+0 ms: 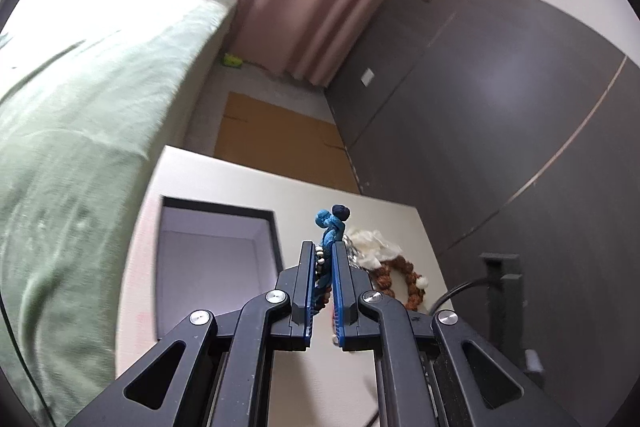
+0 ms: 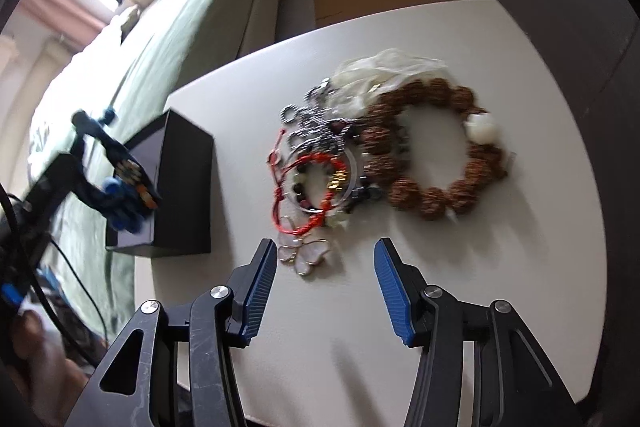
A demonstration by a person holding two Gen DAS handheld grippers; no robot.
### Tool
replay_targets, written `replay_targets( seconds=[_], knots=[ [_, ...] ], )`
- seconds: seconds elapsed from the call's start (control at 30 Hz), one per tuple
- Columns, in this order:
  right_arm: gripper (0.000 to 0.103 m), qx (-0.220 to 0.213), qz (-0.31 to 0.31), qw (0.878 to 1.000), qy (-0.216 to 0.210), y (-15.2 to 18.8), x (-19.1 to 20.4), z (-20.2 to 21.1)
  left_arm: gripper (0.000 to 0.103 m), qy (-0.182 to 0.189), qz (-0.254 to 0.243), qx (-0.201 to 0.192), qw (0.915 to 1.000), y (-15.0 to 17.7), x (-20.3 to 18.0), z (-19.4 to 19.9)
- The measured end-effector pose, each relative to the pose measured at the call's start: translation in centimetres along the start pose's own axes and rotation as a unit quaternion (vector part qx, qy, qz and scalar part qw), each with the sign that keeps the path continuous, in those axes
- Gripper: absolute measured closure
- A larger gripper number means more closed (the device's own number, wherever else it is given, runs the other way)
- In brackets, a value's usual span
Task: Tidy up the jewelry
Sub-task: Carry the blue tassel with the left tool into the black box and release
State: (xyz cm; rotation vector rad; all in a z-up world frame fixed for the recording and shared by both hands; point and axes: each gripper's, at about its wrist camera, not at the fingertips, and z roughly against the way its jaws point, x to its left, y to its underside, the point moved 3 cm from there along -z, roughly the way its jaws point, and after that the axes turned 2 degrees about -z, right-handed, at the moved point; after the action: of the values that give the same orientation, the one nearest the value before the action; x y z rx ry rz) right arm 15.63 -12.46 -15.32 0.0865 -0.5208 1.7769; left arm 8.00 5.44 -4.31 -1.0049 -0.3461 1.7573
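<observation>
My left gripper (image 1: 323, 255) is shut on a blue corded bracelet (image 1: 330, 227) and holds it above the white table, beside the open black box (image 1: 216, 259). In the right wrist view the bracelet (image 2: 120, 167) hangs over the box (image 2: 184, 187). My right gripper (image 2: 324, 263) is open and empty, low over the table in front of a jewelry pile: a butterfly pendant (image 2: 306, 255), a red cord bracelet (image 2: 316, 183), silver chains (image 2: 316, 123) and a large brown bead bracelet (image 2: 432, 147). The brown bracelet also shows in the left wrist view (image 1: 404, 279).
The small white table (image 2: 440, 287) stands beside a bed with a green cover (image 1: 72, 115). White gauze pouch (image 2: 384, 71) lies behind the pile. A dark cabinet wall (image 1: 500, 107) is to the right; cardboard (image 1: 276, 139) lies on the floor.
</observation>
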Motion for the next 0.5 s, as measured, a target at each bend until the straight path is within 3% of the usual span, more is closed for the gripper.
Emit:
replay_targets(
  seconds=[0.43,0.5],
  knots=[
    [0.051,0.0,0.113,0.988,0.11,0.9,4.8,-3.5,0.095,-0.019,0.021,-0.021,0.9994,-0.6,2.4,1.7],
    [0.058,0.003,0.132,0.984,0.116,1.3,5.3,-3.5,0.095,-0.021,0.023,-0.02,0.9993,-0.7,2.5,1.6]
  ],
)
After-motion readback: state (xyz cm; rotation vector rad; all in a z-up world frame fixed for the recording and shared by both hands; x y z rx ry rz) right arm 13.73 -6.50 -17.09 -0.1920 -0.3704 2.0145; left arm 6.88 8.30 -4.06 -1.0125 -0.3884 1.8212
